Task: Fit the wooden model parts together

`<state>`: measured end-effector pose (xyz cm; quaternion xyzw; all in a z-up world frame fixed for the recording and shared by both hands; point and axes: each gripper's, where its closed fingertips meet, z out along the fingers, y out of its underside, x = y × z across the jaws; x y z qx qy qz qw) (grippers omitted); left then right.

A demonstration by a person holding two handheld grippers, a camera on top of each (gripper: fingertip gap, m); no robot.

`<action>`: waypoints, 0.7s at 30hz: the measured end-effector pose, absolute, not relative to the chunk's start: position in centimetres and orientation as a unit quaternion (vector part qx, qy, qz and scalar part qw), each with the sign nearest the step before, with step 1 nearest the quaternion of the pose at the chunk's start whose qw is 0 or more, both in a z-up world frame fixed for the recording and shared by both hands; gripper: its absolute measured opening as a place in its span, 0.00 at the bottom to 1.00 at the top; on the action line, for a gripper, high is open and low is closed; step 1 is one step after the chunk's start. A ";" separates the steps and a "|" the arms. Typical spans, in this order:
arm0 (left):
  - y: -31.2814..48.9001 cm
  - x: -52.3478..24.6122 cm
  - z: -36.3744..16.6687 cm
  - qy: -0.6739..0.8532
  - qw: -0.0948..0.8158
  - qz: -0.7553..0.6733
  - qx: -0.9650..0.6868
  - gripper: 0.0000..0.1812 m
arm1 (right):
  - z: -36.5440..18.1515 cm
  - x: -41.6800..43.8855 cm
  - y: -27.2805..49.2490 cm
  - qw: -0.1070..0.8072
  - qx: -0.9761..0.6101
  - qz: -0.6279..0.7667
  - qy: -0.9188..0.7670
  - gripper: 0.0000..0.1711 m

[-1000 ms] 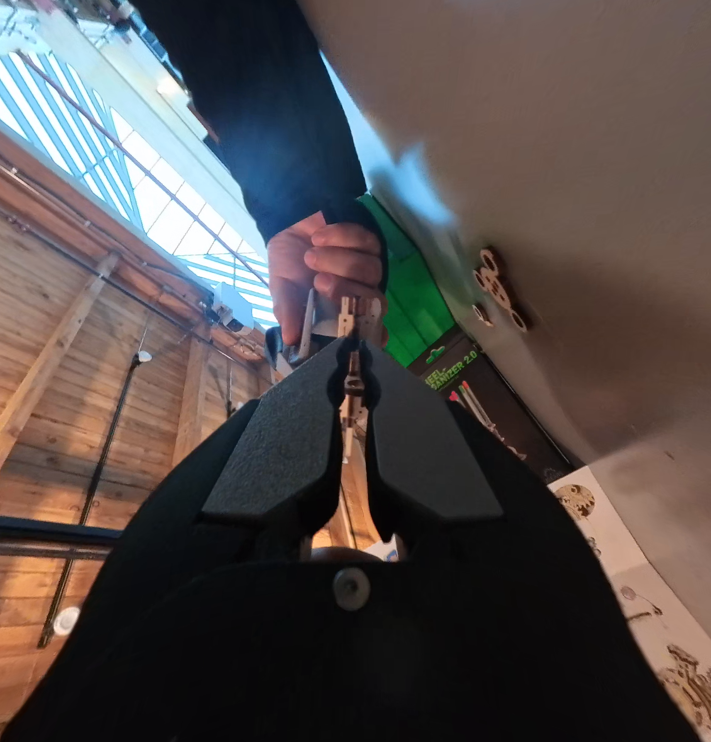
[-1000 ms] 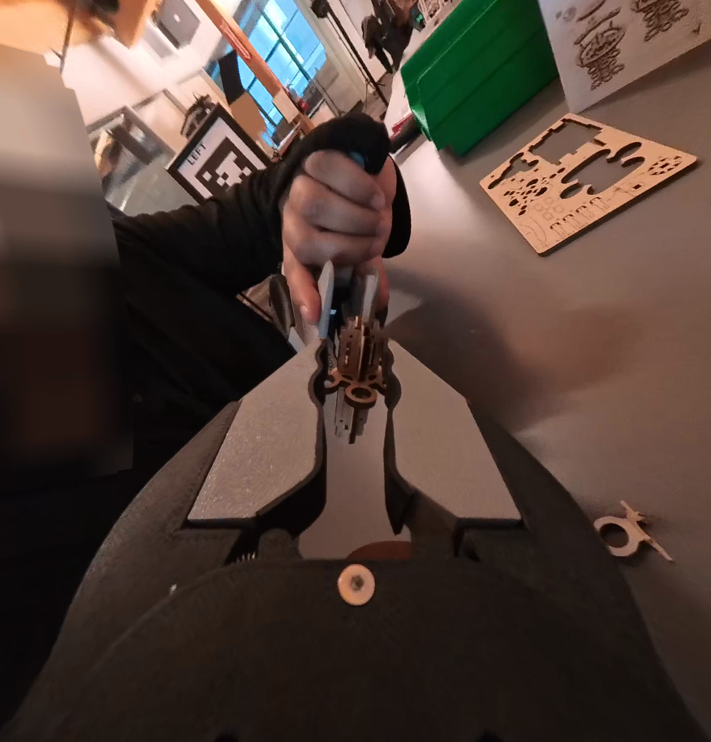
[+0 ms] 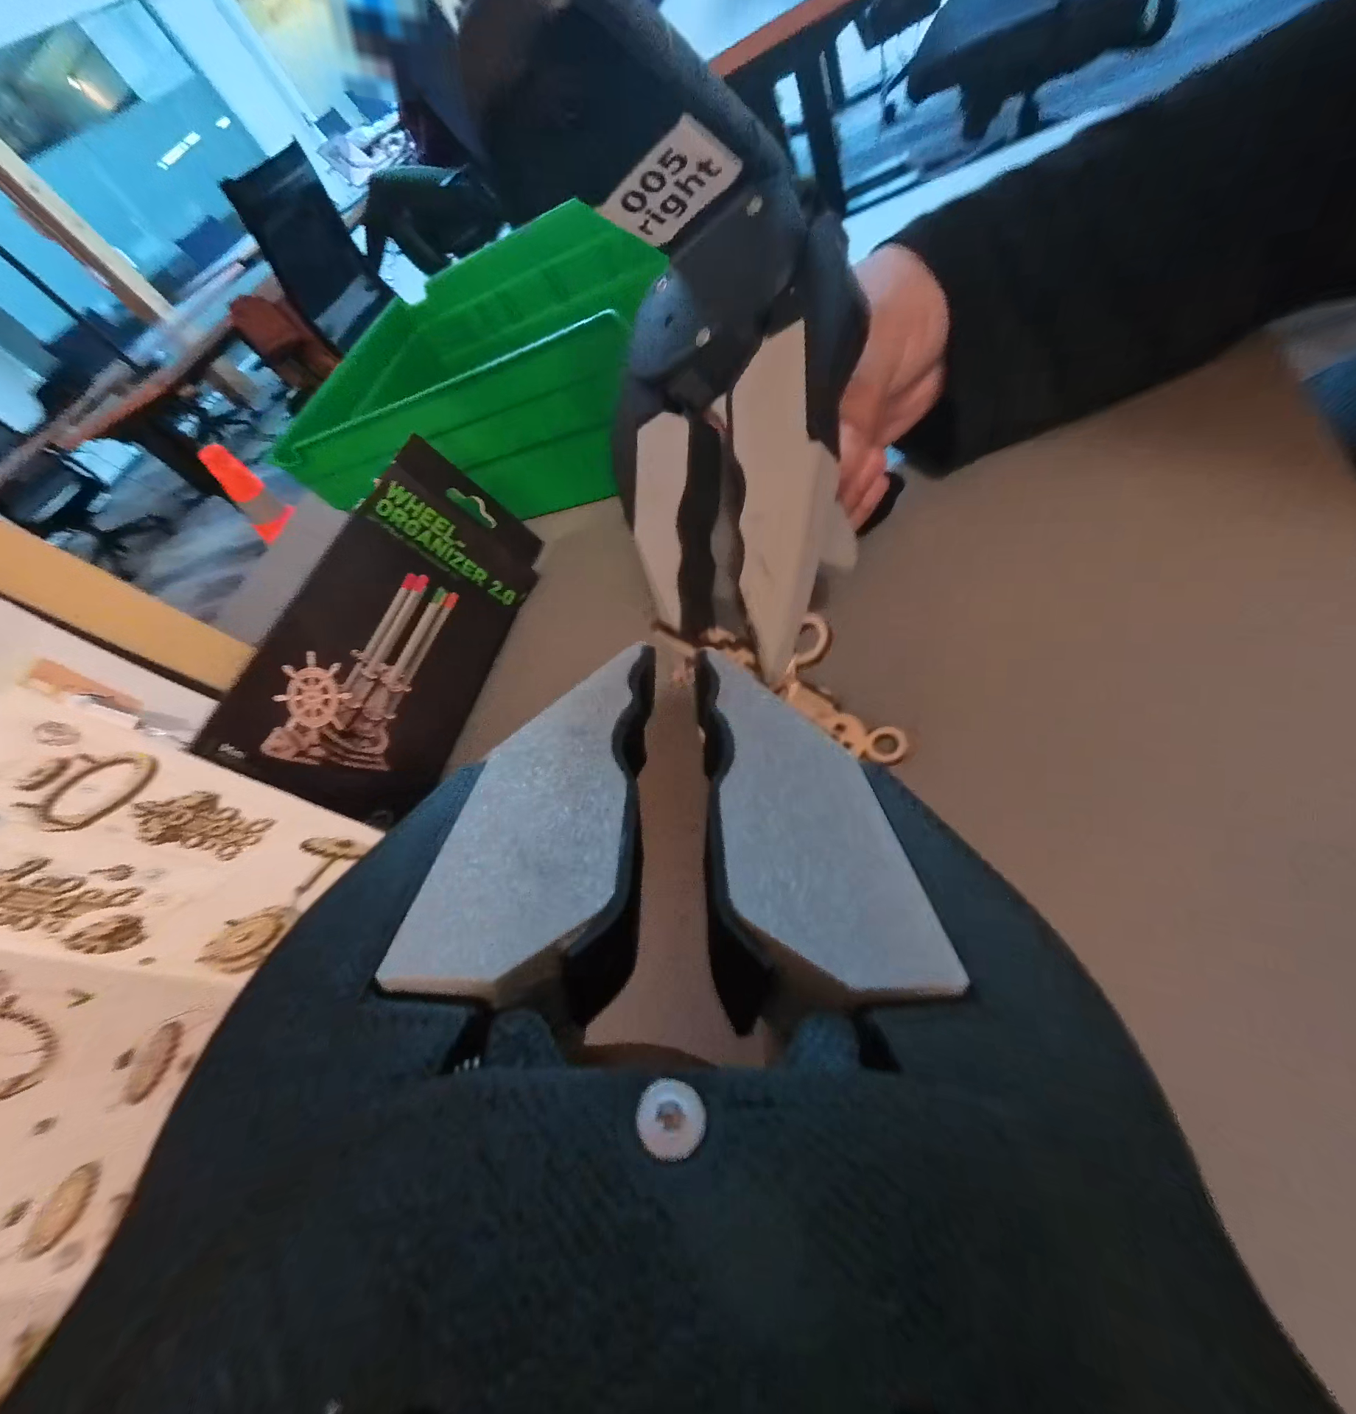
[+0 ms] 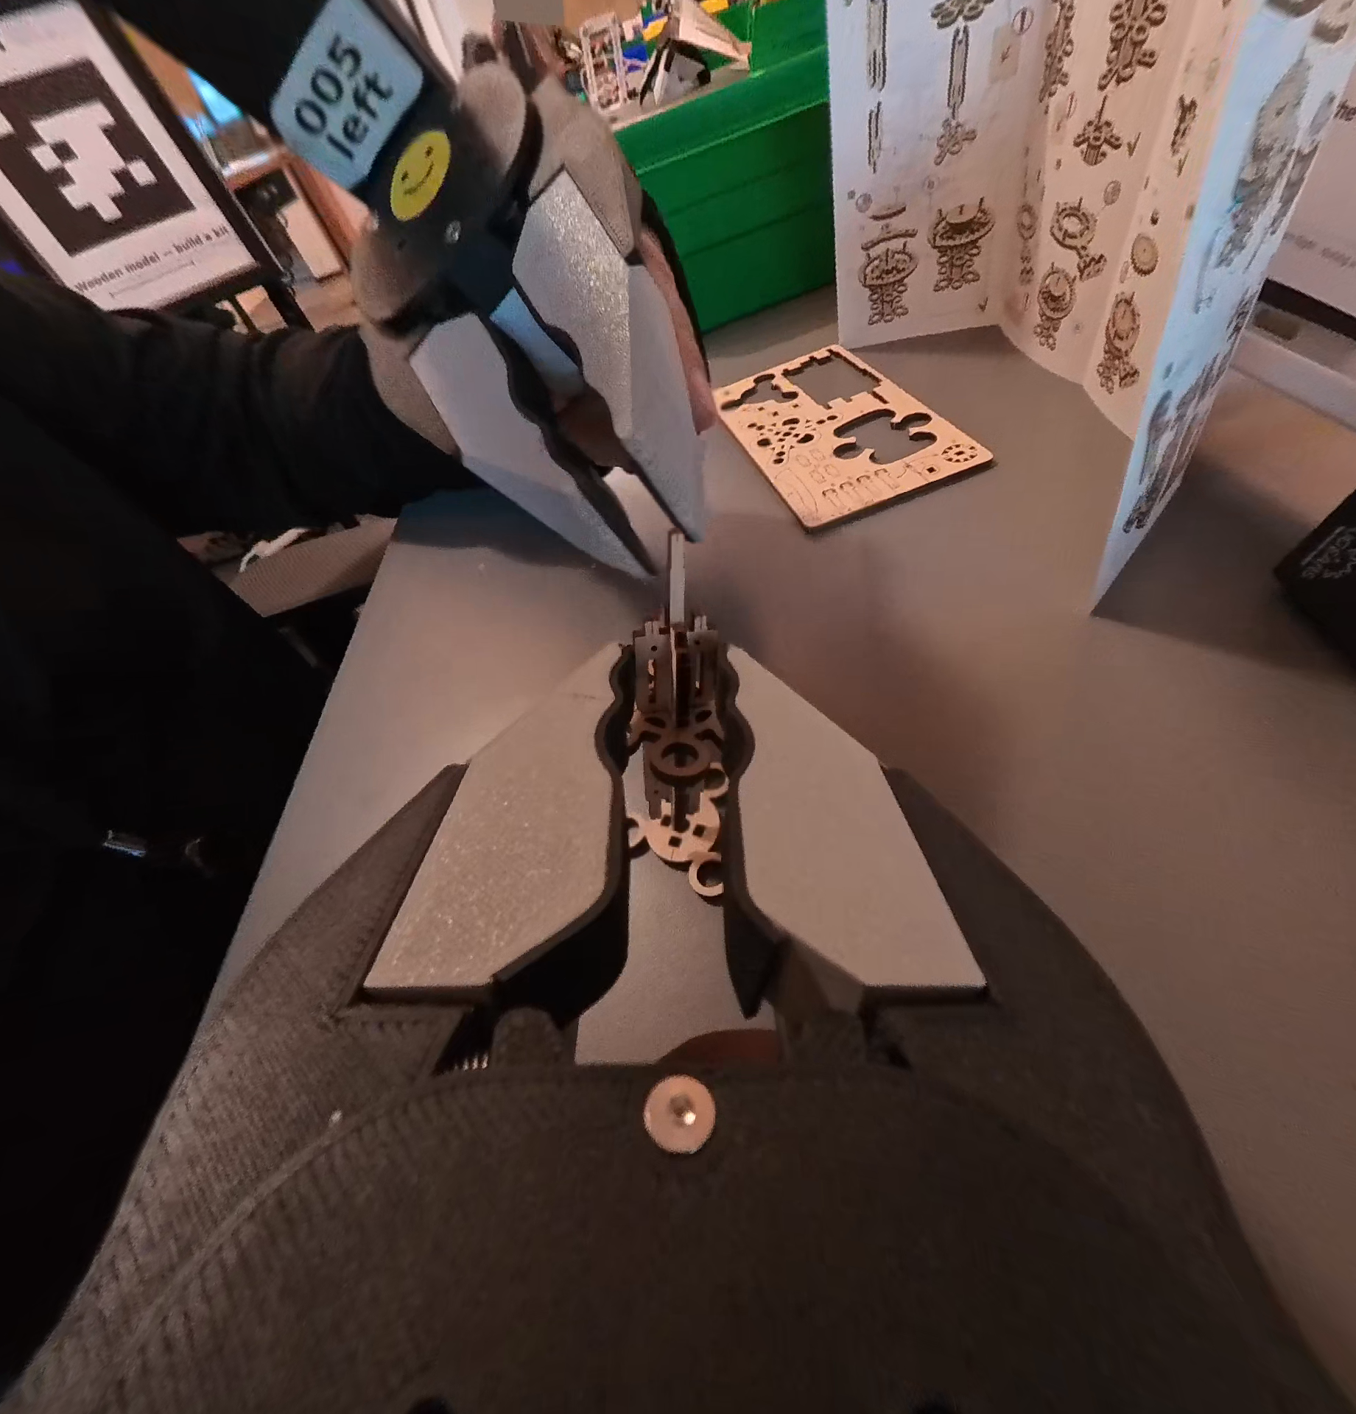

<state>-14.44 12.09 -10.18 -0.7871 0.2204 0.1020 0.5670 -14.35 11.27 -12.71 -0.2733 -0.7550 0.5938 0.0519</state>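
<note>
My right gripper [image 4: 674,689] is shut on a small wooden assembly [image 4: 678,757] of slotted plates and rings. A thin wooden strip [image 4: 676,574] stands up out of the assembly. My left gripper [image 4: 668,555] comes down from the upper left, and its tips pinch the top end of that strip. In the left wrist view my left gripper [image 3: 674,669] shows only a narrow gap between its fingers. Just beyond it the right gripper [image 3: 724,612] points down at the grey table [image 3: 1080,765], with the assembly's ring parts [image 3: 835,711] at its tips.
A punched-out plywood sheet [image 4: 850,444] lies behind the grippers. A folded instruction sheet [image 4: 965,191] stands at the back right. Green bins [image 3: 491,382] and a black kit box [image 3: 384,650] stand at the far side. The table's edge [image 4: 353,650] runs close on the left. My left and right fingertips are right by each other.
Both grippers have swung round. The left view now looks across the table instead of up at the ceiling. The right gripper now points down with the assembly low over the table.
</note>
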 end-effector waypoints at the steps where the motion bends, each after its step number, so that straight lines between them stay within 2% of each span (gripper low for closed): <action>1: 12.2 -14.2 -10.1 0.214 0.571 0.087 -0.788 0.04 | -12.9 -14.3 11.2 0.054 -0.272 0.589 -0.759 0.10; 9: 12.5 -13.7 -10.8 0.193 0.566 0.026 -0.801 0.00 | -13.8 -13.7 10.9 0.043 -0.277 0.563 -0.777 0.10; 21: 13.0 -13.3 -11.3 0.202 0.563 0.036 -0.801 0.01 | -13.9 -13.7 11.4 0.088 -0.260 0.547 -0.791 0.10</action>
